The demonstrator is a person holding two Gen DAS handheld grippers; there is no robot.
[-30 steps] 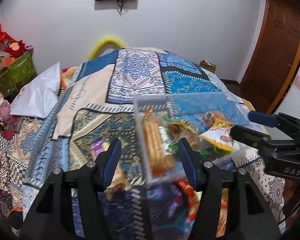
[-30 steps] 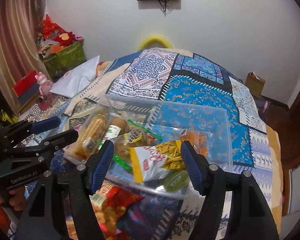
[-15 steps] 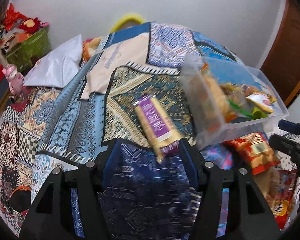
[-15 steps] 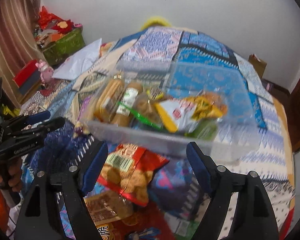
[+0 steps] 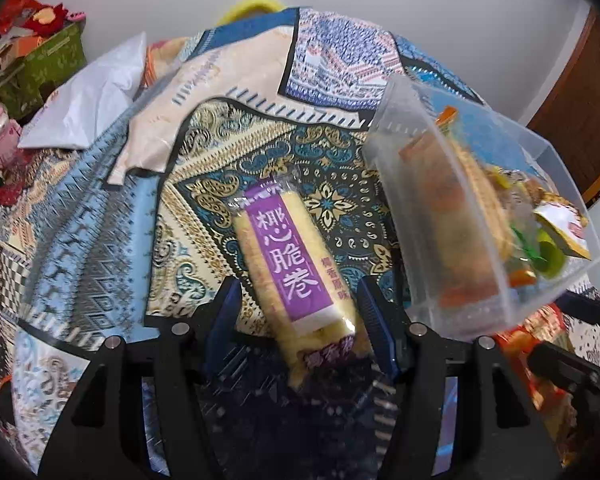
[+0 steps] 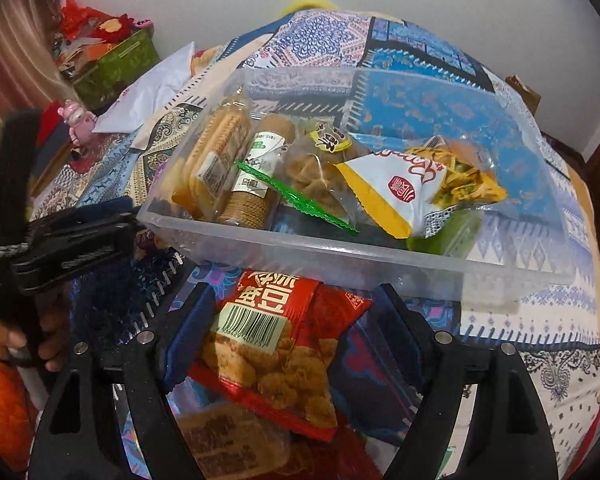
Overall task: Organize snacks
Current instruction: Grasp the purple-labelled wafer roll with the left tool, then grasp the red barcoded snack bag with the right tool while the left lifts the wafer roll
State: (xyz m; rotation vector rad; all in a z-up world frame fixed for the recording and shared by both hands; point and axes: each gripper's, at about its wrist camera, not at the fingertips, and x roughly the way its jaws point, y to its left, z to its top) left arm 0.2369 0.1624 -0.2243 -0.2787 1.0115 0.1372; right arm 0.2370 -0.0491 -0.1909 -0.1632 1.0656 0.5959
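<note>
A clear plastic bin (image 6: 340, 252) on the patterned bed holds several snack packs; it also shows at the right of the left wrist view (image 5: 440, 184). A purple-labelled roll pack (image 5: 288, 256) lies on the bedspread, its near end between the open fingers of my left gripper (image 5: 298, 316). A red snack bag (image 6: 276, 344) lies in front of the bin, between the open fingers of my right gripper (image 6: 296, 328). My left gripper shows in the right wrist view (image 6: 68, 236) at the left, beside the bin.
A brown biscuit pack (image 6: 228, 436) lies under the red bag near me. A white pillow (image 5: 88, 96) and a green box of toys (image 5: 40, 60) are at the far left. A wooden door (image 5: 580, 120) is at the right.
Both grippers have come down and in: the left from the bin's side to around the purple roll pack, the right from over the bin to around the red bag.
</note>
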